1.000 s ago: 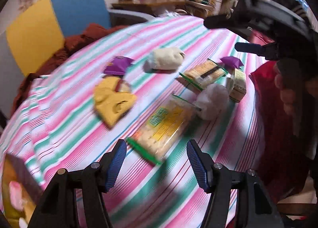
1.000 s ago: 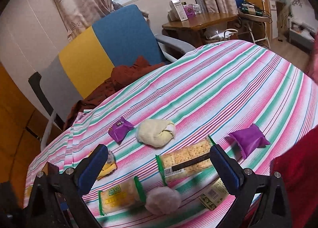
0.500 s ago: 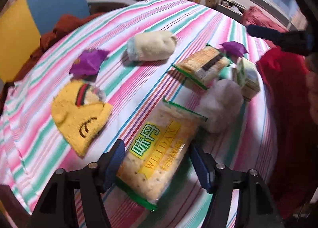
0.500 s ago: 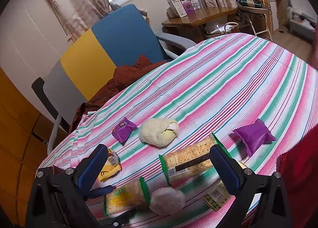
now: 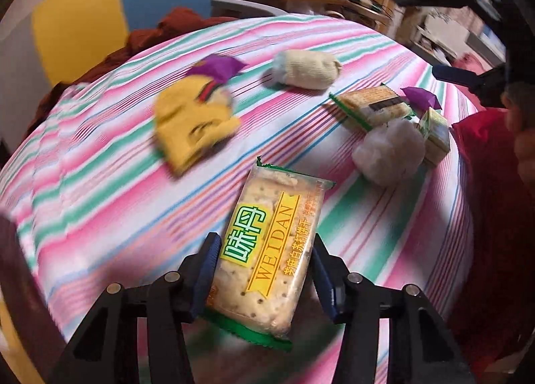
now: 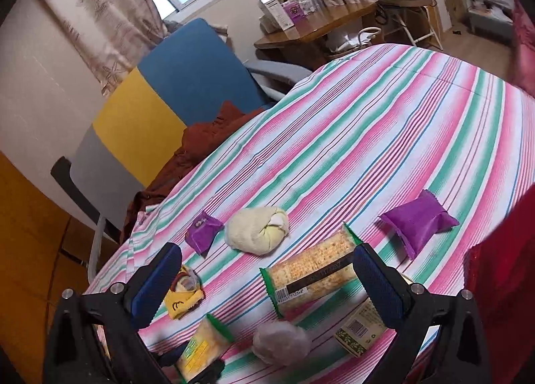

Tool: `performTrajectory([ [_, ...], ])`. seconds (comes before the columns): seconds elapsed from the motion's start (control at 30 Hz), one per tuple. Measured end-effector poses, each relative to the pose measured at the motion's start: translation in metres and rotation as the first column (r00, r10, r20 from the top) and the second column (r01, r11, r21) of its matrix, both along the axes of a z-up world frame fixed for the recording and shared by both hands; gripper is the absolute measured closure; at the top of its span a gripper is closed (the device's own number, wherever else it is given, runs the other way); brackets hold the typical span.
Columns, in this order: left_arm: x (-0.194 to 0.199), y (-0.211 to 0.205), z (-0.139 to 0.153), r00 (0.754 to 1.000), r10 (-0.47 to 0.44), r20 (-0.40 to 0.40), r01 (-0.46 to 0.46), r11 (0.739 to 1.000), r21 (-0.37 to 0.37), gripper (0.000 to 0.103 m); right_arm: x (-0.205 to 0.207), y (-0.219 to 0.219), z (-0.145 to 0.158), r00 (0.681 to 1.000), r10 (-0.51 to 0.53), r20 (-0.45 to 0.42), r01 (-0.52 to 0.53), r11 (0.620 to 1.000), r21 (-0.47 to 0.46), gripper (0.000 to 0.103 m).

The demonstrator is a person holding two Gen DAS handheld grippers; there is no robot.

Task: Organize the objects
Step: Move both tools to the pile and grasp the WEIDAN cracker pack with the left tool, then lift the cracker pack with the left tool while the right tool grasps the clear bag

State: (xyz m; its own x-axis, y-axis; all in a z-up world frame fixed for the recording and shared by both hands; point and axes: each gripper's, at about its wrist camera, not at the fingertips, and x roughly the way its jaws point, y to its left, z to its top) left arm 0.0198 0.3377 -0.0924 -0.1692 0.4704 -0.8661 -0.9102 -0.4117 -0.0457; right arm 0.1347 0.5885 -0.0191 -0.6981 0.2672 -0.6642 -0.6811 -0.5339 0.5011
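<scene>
A clear cracker packet with a yellow and green label lies between the blue pads of my left gripper. The jaws are closing and the pads touch its long sides. The same packet shows at the bottom of the right wrist view, tilted. My right gripper hangs open above a second cracker packet without touching it. On the striped tablecloth lie a yellow knit piece, two purple sachets, a cream rolled sock, a white fluffy ball and a small green box.
A blue, yellow and grey chair stands behind the table with a rust-coloured cloth draped on it. A wooden desk with boxes is further back. Red fabric hangs past the table's right edge.
My left gripper came down over the near cracker packet and its jaws narrowed until the pads met the packet's sides. The right gripper has stayed open over the second packet, only rolling slightly.
</scene>
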Motion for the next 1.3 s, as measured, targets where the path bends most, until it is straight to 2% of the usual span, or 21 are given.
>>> performTrajectory([
  [0.13,0.007,-0.032,-0.001,0.999,0.039,-0.006,-0.039,0.999,0.031,0.050,-0.013,-0.007,-0.004,0.997,0.066,0.046,-0.067,0.998,0.010,0.000],
  [0.23,0.004,-0.032,0.000,0.999,0.050,0.000,-0.050,0.998,0.037,0.050,-0.029,-0.016,-0.009,0.983,0.130,0.126,-0.133,0.991,0.018,0.000],
  [0.3,0.003,-0.029,-0.001,0.999,0.054,-0.001,-0.054,0.998,0.040,0.050,-0.037,-0.020,-0.015,0.970,0.185,0.161,-0.185,0.983,-0.011,0.000],
  [0.47,0.011,-0.032,0.000,0.999,0.049,-0.018,-0.048,0.997,0.058,0.051,-0.053,-0.038,-0.027,0.913,0.249,0.322,-0.263,0.965,-0.002,0.000],
  [0.57,0.010,-0.032,0.000,0.998,0.056,-0.015,-0.055,0.997,0.062,0.051,-0.065,-0.045,-0.042,0.856,0.275,0.438,-0.297,0.955,-0.017,0.003],
  [0.67,0.011,-0.033,0.000,0.998,0.051,-0.020,-0.050,0.997,0.060,0.051,-0.072,-0.047,-0.058,0.803,0.300,0.514,-0.321,0.946,-0.050,0.022],
  [0.7,0.011,-0.035,0.001,0.998,0.055,-0.017,-0.054,0.997,0.061,0.051,-0.073,-0.048,-0.063,0.788,0.304,0.535,-0.324,0.944,-0.059,0.035],
  [0.73,0.011,-0.035,0.001,0.998,0.055,-0.019,-0.053,0.997,0.061,0.051,-0.075,-0.048,-0.067,0.772,0.310,0.555,-0.329,0.942,-0.068,0.039],
  [0.83,0.013,-0.039,0.002,0.998,0.061,-0.020,-0.060,0.996,0.064,0.052,-0.077,-0.050,-0.074,0.746,0.328,0.580,-0.347,0.934,-0.082,0.045],
  [0.97,0.013,-0.044,0.006,0.997,0.076,0.000,-0.076,0.994,0.074,0.054,-0.076,-0.055,-0.074,0.739,0.341,0.582,-0.375,0.925,-0.066,0.051],
  [1.1,0.020,-0.051,0.017,0.995,0.092,-0.023,-0.090,0.992,0.092,0.055,-0.071,-0.056,-0.068,0.759,0.356,0.545,-0.392,0.918,-0.055,0.055],
  [1.3,0.029,-0.068,0.053,0.995,0.096,-0.039,-0.087,0.979,0.187,0.055,-0.064,-0.059,-0.054,0.794,0.392,0.464,-0.433,0.901,-0.022,0.055],
])
